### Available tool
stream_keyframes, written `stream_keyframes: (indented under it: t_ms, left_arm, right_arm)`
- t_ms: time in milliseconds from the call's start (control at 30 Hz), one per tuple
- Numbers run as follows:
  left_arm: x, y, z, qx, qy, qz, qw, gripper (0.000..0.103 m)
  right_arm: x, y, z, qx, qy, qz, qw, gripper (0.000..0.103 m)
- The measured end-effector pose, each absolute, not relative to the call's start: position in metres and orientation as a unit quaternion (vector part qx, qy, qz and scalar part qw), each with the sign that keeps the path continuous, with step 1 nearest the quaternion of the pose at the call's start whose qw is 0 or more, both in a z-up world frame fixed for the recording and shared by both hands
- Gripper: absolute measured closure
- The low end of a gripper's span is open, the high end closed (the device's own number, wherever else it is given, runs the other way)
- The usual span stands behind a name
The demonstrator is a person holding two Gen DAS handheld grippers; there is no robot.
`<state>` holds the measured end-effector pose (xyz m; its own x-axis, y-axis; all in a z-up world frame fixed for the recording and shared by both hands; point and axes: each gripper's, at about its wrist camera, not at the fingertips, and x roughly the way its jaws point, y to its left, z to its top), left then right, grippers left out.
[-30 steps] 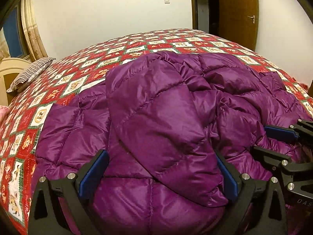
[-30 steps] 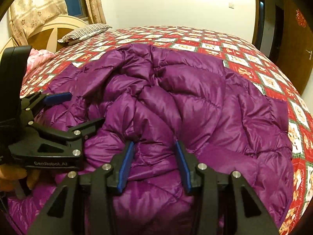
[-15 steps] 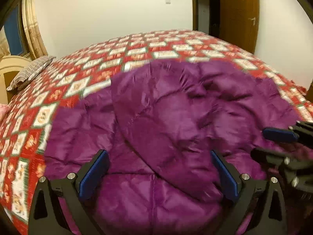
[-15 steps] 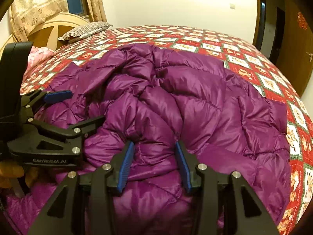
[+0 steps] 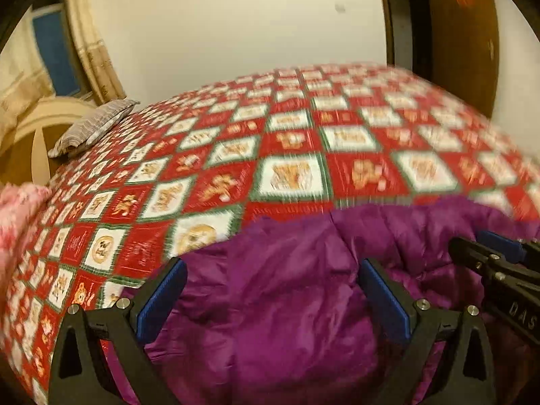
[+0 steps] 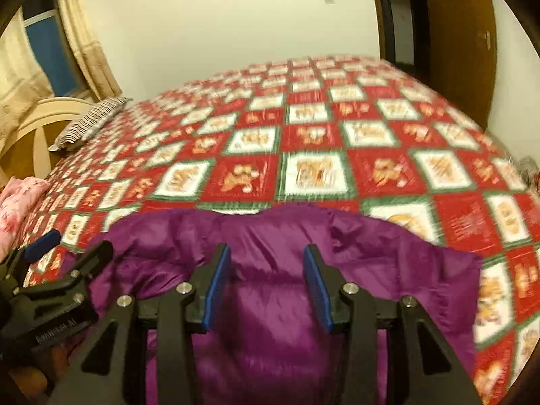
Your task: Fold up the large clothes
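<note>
Purple down jacket bunched at the near edge of the bed

The purple jacket (image 5: pixel 287 290) bulges up between the left gripper (image 5: pixel 273 298)'s wide-apart fingers, and between the right gripper (image 6: pixel 266 287)'s narrower ones, on the red patchwork quilt (image 6: pixel 314 141); whether either pair pinches fabric I cannot tell.

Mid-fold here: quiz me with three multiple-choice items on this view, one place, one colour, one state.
1. Where does the striped pillow lie? A on the floor; B by the door; C far left, by the headboard.
2. Colour of the jacket? A purple; B black; C yellow.
3. What sits between the pads of the right tool? A nothing; B jacket fabric; C a pillow.
Answers: C, it lies beside the headboard; A, shiny purple quilting; B, purple fabric fills the gap.
</note>
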<state>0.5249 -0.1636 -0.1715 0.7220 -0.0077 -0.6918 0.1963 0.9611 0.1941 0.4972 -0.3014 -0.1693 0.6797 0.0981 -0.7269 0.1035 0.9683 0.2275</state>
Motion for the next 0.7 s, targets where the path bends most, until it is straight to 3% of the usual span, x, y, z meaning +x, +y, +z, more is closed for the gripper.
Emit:
stream_keyframes:
  t_ms: [100,367,533,700]
  left_arm:
    - [0.525,-0.172,-0.203,0.153,0.395,-0.058,0.904,0.001]
    - [0.529,-0.168,-0.199,0.15,0.397,-0.061,0.903,0.001]
    - [0.477,-0.139,-0.152,0.104,0.368,-0.085,0.92,0.001]
    - [0.439,-0.15,-0.185,0.154,0.385,-0.096,0.905,0.001]
  right_arm:
    - [0.496,-0.296,-0.195,0.116,0.423,0.008,0.899,0.054]
    - [0.492,-0.29,-0.2,0.103,0.432,0.012,0.896,0.053]
    - [0.453,-0.297,-0.16,0.118,0.406,0.038,0.905,0.055]
    - [0.398,-0.273,-0.169,0.09,0.438,0.08,0.891,0.055]
